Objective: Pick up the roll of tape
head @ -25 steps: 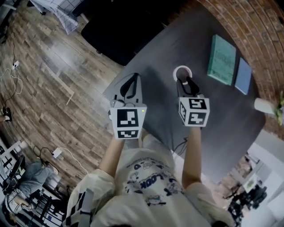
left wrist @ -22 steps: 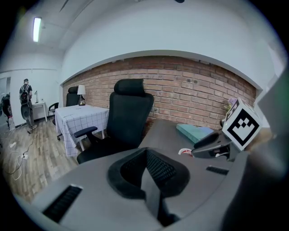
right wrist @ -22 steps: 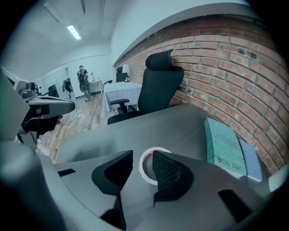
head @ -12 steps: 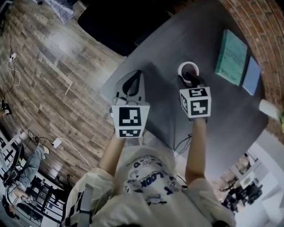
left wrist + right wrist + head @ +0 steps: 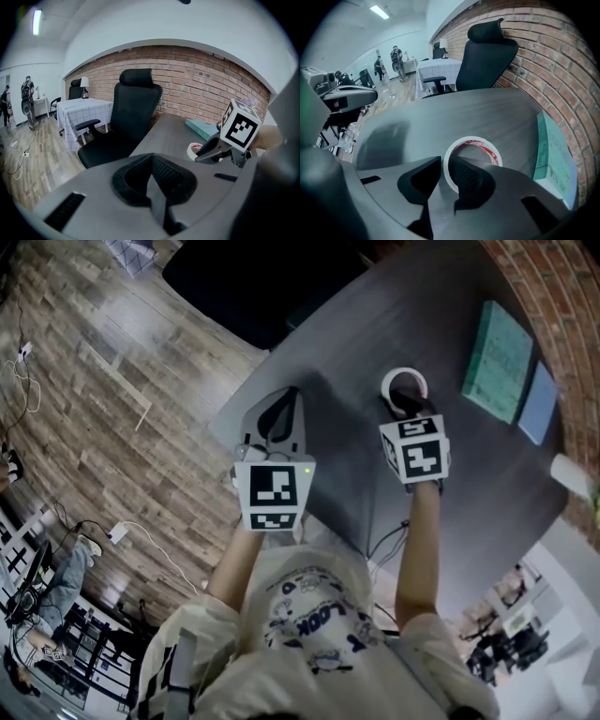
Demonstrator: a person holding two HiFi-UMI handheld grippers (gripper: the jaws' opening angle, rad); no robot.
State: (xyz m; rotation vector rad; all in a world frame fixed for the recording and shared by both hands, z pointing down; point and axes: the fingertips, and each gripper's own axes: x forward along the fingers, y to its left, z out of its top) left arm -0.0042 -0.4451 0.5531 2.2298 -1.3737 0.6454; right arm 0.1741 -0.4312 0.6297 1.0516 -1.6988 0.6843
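The roll of tape (image 5: 403, 373), white with a red inner face, lies flat on the dark grey table (image 5: 356, 334). My right gripper (image 5: 405, 406) points steeply down onto it. In the right gripper view the roll's near wall (image 5: 449, 174) stands between the jaws of the right gripper (image 5: 446, 172): one jaw is inside the ring, the other outside. The jaws are closing, and a thin gap still shows at the outer jaw. My left gripper (image 5: 284, 401) hovers over the table's near-left edge, shut and empty, also seen in its own view (image 5: 152, 165). From there the roll (image 5: 192, 149) shows under the right gripper.
A green book (image 5: 502, 357) and a blue one (image 5: 537, 401) lie by the brick wall, right of the roll. A white object (image 5: 572, 474) sits at the table's right edge. A black office chair (image 5: 126, 122) stands at the far side. People stand far off on the wood floor.
Both grippers have sunk toward the table. The right one tipped further down and now straddles the roll's near wall, with its jaws narrower than before.
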